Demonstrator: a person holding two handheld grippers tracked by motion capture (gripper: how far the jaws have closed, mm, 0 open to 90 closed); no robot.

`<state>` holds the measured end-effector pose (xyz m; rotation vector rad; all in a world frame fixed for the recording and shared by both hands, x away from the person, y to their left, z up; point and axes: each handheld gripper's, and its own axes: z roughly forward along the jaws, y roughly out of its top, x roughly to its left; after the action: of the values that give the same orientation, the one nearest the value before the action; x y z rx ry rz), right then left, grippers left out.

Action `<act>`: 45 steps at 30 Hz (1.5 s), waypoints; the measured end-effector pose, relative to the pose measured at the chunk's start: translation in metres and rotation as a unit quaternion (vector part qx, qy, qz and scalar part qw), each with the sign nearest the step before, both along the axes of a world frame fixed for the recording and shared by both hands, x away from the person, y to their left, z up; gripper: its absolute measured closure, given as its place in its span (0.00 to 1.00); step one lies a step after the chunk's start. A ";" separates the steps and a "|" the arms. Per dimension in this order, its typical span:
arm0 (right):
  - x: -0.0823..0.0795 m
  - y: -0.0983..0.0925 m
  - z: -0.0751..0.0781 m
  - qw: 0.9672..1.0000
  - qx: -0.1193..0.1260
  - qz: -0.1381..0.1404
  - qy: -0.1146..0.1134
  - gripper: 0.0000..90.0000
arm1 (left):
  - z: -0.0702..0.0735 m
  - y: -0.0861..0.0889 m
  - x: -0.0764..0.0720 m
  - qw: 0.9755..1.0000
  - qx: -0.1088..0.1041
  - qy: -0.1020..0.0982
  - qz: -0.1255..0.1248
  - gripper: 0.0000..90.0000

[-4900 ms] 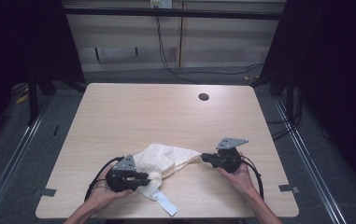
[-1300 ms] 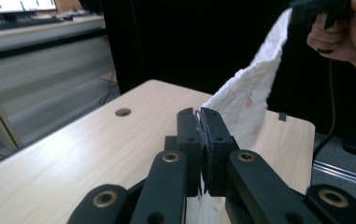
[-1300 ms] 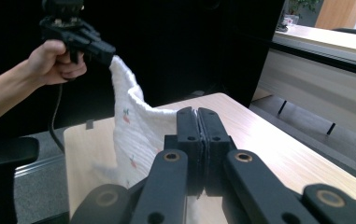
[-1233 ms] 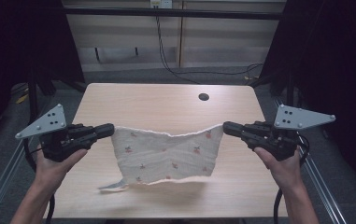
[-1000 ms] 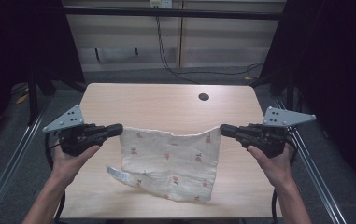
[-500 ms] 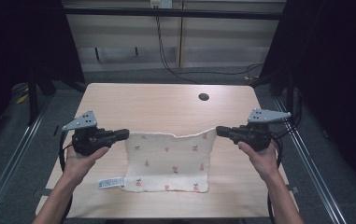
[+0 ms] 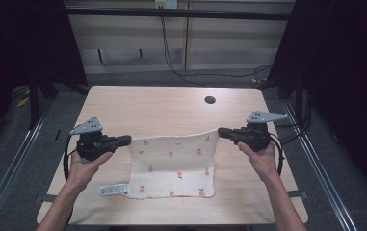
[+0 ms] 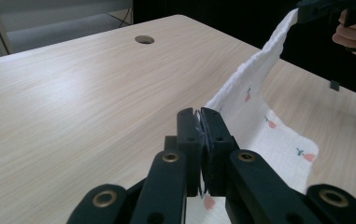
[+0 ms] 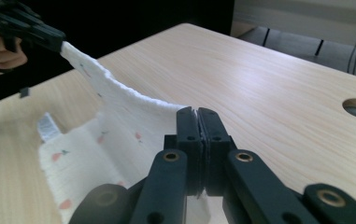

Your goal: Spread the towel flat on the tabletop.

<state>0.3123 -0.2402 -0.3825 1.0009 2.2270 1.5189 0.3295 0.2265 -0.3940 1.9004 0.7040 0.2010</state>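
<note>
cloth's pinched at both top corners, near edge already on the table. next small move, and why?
Probably lower both tongs together toward the table, then let go. The left tongs and right tongs each clamp a top corner of the cloth, holding that edge raised and taut, while its near part and label already lie flat on the table. Lowering evenly should finish spreading it.

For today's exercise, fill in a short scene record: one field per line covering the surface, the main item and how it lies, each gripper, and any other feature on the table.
surface: wooden table
item: cream cloth with small fruit print, white label at its near left corner
cloth state: far edge stretched between the grippers, near part lying on the table
left gripper: shut on the far left corner
right gripper: shut on the far right corner
other: round hole near the table's far edge
</note>
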 end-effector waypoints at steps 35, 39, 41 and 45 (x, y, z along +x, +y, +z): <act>0.050 0.011 -0.064 0.995 -0.059 -0.040 0.068 0.75 | -0.043 0.000 0.039 0.996 0.048 0.059 0.034 0.69; 0.027 0.022 -0.063 0.994 -0.082 -0.008 0.072 0.68 | -0.052 -0.006 0.023 0.995 0.069 0.069 0.008 0.66; 0.020 0.025 -0.066 0.993 -0.088 0.002 0.079 0.66 | -0.058 -0.009 0.017 0.994 0.084 0.071 -0.006 0.66; 0.007 0.030 -0.078 0.991 -0.094 0.020 0.096 0.65 | -0.076 -0.011 0.009 0.989 0.109 0.094 -0.021 0.58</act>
<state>0.3188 -0.2106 -0.4605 1.0886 2.4804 1.2464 0.3390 0.2150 -0.4698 2.1618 0.7944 0.0750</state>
